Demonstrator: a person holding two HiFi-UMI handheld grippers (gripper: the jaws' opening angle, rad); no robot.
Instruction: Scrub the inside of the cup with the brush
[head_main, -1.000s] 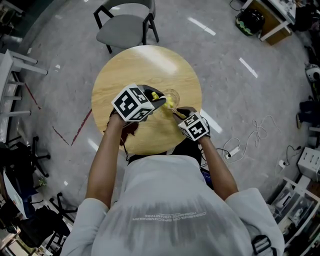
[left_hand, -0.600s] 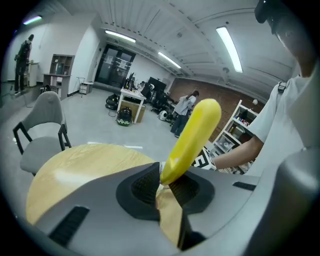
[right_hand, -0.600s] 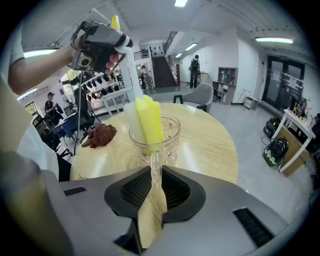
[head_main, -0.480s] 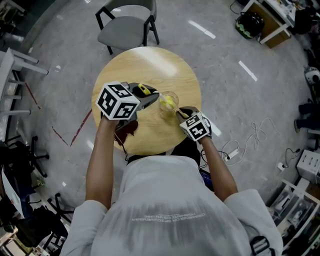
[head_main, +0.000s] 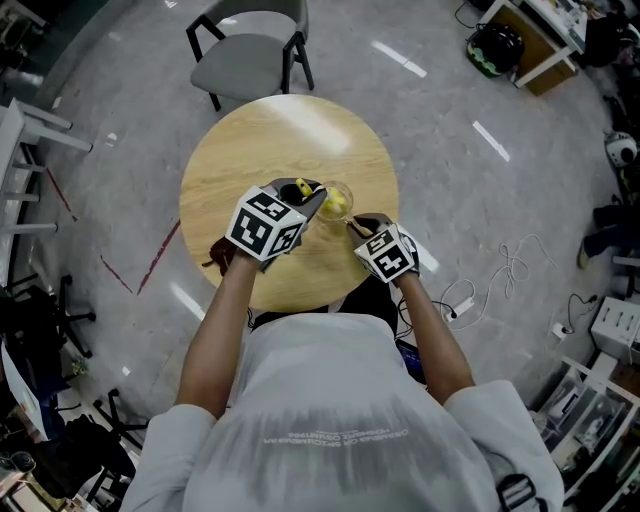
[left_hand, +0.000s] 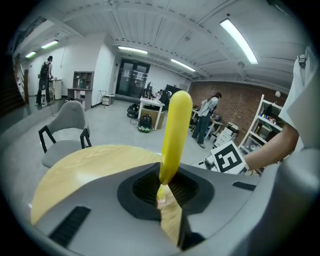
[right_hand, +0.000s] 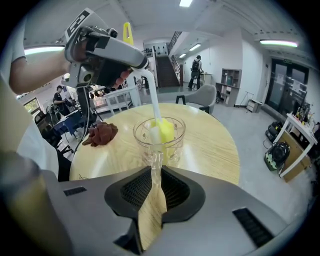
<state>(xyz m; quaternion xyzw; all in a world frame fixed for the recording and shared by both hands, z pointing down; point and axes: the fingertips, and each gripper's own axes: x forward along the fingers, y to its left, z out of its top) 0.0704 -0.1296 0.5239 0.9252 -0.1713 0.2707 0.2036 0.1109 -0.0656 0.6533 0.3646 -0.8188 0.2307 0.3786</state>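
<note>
A clear glass cup (head_main: 338, 200) (right_hand: 159, 139) stands on the round wooden table (head_main: 250, 150). My right gripper (head_main: 356, 223) (right_hand: 154, 176) has just been closing, with the cup's glass handle (right_hand: 156, 162) between its pads, and is shut on it. My left gripper (head_main: 308, 203) (left_hand: 165, 192) is shut on the brush's yellow handle (left_hand: 175, 132). It hangs over the cup's left side. The brush's white stem (right_hand: 152, 100) runs down into the cup, and its yellow sponge head (right_hand: 163, 131) is inside, near the bottom.
A brown cloth (right_hand: 101, 134) (head_main: 220, 255) lies on the table's left edge. A grey chair (head_main: 250, 50) (left_hand: 67, 132) stands at the far side of the table. Cables (head_main: 510, 265) trail on the floor to the right.
My left gripper swung out to the left and came back toward the cup, rolling as it went. The brush head stayed in the cup. My right gripper and the cup kept their place.
</note>
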